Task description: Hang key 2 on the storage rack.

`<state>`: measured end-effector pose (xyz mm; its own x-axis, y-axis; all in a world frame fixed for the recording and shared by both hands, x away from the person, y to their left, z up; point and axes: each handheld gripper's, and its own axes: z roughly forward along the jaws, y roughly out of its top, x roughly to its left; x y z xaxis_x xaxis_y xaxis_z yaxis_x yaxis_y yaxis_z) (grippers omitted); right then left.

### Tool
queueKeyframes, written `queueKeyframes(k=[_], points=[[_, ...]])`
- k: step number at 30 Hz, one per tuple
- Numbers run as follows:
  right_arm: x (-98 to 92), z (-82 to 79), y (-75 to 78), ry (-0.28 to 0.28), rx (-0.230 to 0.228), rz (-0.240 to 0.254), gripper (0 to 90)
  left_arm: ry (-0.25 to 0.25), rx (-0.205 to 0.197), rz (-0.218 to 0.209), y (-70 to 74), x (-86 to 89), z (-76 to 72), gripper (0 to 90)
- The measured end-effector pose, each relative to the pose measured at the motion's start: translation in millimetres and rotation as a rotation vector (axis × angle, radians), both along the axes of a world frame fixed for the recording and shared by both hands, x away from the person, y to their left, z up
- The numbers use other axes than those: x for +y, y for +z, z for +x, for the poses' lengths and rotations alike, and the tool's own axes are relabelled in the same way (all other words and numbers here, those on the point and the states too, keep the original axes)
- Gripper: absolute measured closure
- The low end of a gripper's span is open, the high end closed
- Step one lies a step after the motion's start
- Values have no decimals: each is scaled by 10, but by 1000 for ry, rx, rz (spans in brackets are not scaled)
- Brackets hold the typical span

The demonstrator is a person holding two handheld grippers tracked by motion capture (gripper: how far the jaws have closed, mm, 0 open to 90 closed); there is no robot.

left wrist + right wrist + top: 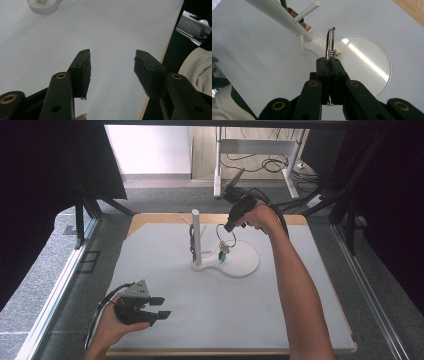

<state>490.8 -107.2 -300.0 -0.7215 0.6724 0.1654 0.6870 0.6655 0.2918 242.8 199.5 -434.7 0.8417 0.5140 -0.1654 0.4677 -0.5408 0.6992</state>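
Key ring: one thin silver metal ring (330, 43), round and shiny, with a small cluster of charms hanging from it, one of them teal (223, 254); the finer detail is too small to tell.
Where the ring is: held up in the air above the round part of the white stand base (372, 75), just beside the stand's post; its dangling charms hang close over the base.
Ring direction: seen from the right gripper view it stands edge-on, its loop rising straight up and away from the jaws; from the high view it hangs as an open circle below the gripper, with the charms at its lowest point.
Right gripper (229, 226): held in the person's right hand at the far side of the table, pointing downward, its jaws pressed together on the rim of the ring.
Left gripper (159, 307): held in the person's left hand near the front left of the table, well apart from the stand, its jaws moderately wide with nothing between them.
Stand: one white stand, with one upright post (196, 237) carrying short side pegs and a flat base that widens into a round dish shape.
Post contents: a few small items hang on the post, brownish and green, too small to identify.
Table (280, 320): one, covered by a white sheet with a wooden edge showing.
Count: two grippers, one ring, one stand.
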Motion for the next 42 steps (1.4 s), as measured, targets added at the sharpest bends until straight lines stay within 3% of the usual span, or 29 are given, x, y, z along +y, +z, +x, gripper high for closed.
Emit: queueKeyframes(k=[22,34,42], points=[[315,193,-28,12,-27,5,879,-1,-13,-19,25,46,-8,481],[453,132,-82,40,-24,10,878,-2,-12,-17,24,43,-21,480],[520,68,-199,46,-6,20,877,1,-15,-14,24,39,-28,480]])
